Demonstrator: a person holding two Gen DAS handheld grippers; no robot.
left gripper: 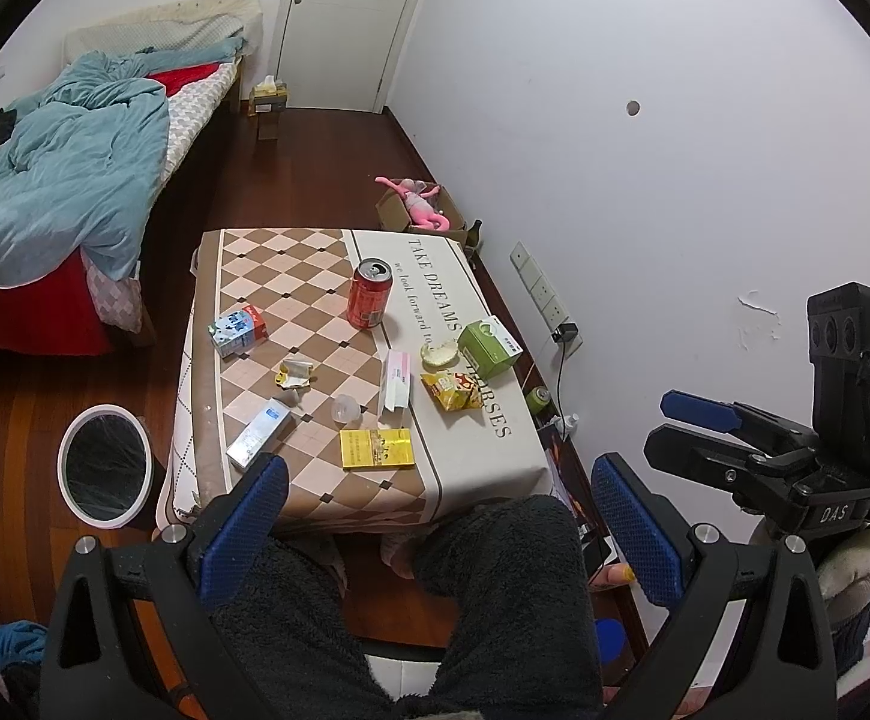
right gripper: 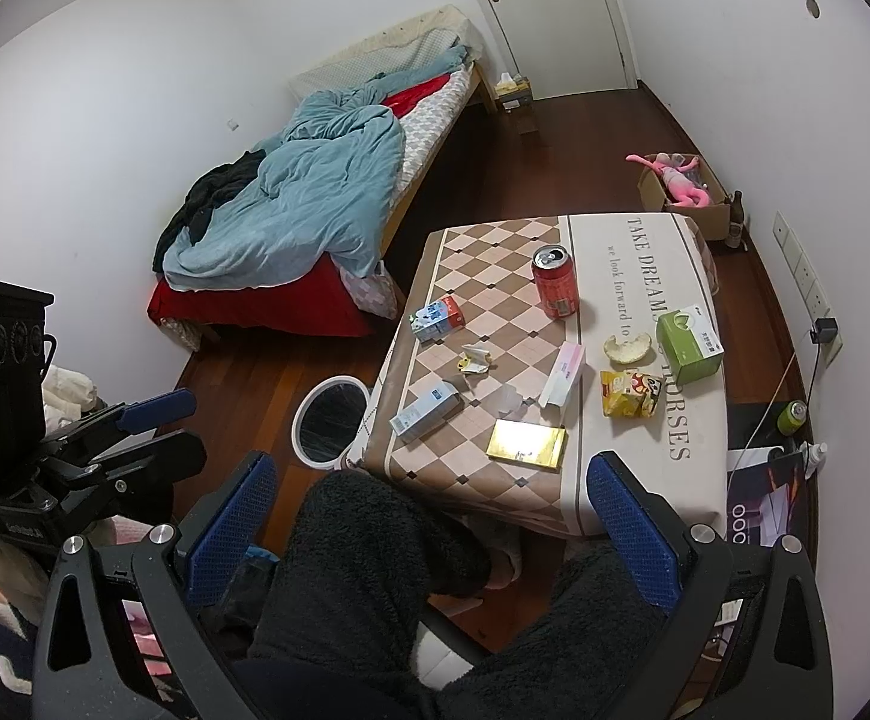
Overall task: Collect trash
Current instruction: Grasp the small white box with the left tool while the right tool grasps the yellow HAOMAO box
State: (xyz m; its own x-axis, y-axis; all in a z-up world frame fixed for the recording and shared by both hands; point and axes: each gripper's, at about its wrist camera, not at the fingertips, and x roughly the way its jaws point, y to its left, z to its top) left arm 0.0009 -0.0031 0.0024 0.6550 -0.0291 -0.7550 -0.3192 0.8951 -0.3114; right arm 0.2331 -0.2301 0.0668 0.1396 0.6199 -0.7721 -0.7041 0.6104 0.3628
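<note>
A low table (left gripper: 315, 498) (right gripper: 645, 480) carries litter: a red can (left gripper: 369, 294) (right gripper: 555, 282), a blue milk carton (left gripper: 237, 330) (right gripper: 435, 318), a crumpled wrapper (left gripper: 296, 373) (right gripper: 474, 360), a white-blue box (left gripper: 258, 432) (right gripper: 426, 411), a gold box (left gripper: 377, 449) (right gripper: 527, 445), a yellow snack bag (left gripper: 450, 390) (right gripper: 630, 393) and a green box (left gripper: 489, 348) (right gripper: 690, 345). A white-rimmed bin (left gripper: 104, 462) (right gripper: 330, 420) stands on the floor left of the table. My left gripper (left gripper: 438, 534) (right gripper: 195, 426) and right gripper (right gripper: 432, 516) (left gripper: 657, 426) hover open and empty before the near table edge.
A person's legs in dark fleece trousers (left gripper: 495, 600) fill the space under both grippers. A bed with a blue quilt (left gripper: 63, 180) lies to the left. Along the right wall sit a cardboard box with a pink toy (left gripper: 420, 207), a green can (right gripper: 792, 414) and a charger cable (left gripper: 564, 348).
</note>
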